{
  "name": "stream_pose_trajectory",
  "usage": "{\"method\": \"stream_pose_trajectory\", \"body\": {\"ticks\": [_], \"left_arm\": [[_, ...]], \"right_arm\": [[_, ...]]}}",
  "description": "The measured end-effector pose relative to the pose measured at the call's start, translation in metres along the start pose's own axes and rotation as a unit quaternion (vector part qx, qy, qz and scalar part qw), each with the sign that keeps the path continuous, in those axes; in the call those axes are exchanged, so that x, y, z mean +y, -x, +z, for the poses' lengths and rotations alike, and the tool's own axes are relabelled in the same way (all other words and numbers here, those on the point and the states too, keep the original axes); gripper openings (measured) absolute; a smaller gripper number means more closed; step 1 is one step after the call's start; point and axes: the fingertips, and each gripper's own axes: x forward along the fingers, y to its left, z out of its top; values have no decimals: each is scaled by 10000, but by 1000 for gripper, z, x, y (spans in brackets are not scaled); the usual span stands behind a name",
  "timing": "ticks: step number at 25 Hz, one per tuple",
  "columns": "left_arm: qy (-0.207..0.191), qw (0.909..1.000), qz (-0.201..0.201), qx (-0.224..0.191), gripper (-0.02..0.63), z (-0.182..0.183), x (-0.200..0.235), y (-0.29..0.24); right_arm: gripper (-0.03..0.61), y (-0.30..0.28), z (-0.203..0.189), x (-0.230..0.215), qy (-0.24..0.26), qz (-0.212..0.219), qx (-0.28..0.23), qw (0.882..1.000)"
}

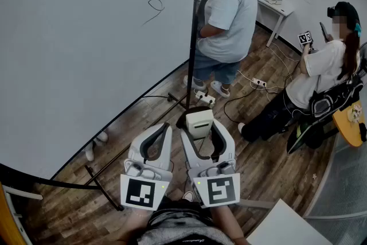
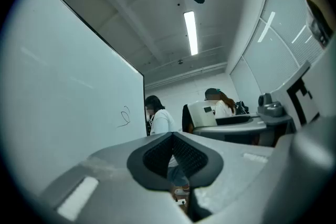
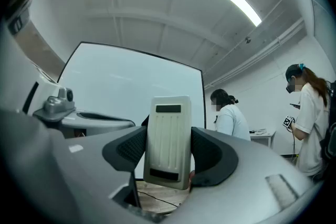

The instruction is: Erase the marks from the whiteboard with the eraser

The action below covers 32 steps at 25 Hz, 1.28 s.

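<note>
Underfoot, a wooden plank floor (image 1: 269, 163) runs across the room, with black cables and a white power strip (image 1: 259, 83) lying loose on it. To the left stands the large whiteboard (image 1: 74, 54), its black frame edge (image 1: 192, 37) rising upright and a black foot of its stand reaching out over the planks. Most of its surface is bare; a small looping scribble (image 1: 156, 4) sits high up near the right edge. Beyond the frame a person in a white T-shirt (image 1: 229, 14) stands with their back turned, next to a small white table (image 1: 278, 8) by the pale wall. Another person (image 1: 321, 72) sits low at the right. Long strip lights (image 2: 190, 32) glow on the ceiling.

The right gripper (image 1: 202, 133) has its dark pads pressed on both sides of the cream eraser (image 3: 168, 139), held upright, well apart from the board. The left gripper (image 2: 172, 139), just beside it, has its pads closed together with nothing between them.
</note>
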Motion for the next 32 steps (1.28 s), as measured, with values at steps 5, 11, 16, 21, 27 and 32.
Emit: {"method": "stream_pose_trajectory", "body": {"ticks": [5, 11, 16, 21, 27, 32], "left_arm": [[-36, 10000, 25, 82, 2, -1, -6, -8], [-55, 9998, 110, 126, 2, -8, -14, -18], [70, 9995, 169, 240, 2, -20, -6, -31], [115, 9994, 171, 268, 2, -35, 14, -58], [157, 9997, 175, 70, 2, -41, 54, -120], [36, 10000, 67, -62, 2, -28, 83, -179]], "right_arm": [[265, 3, -8, -14, -102, 6, 194, 9998], [265, -3, -11, -25, -153, 180, 77, 9997], [265, -16, -22, -34, -256, 252, 163, 9992], [265, -46, -36, -48, -190, 223, 168, 9994], [265, -106, -46, -76, -98, 183, 175, 9996], [265, -161, -41, -99, -62, 124, 42, 9999]]}}
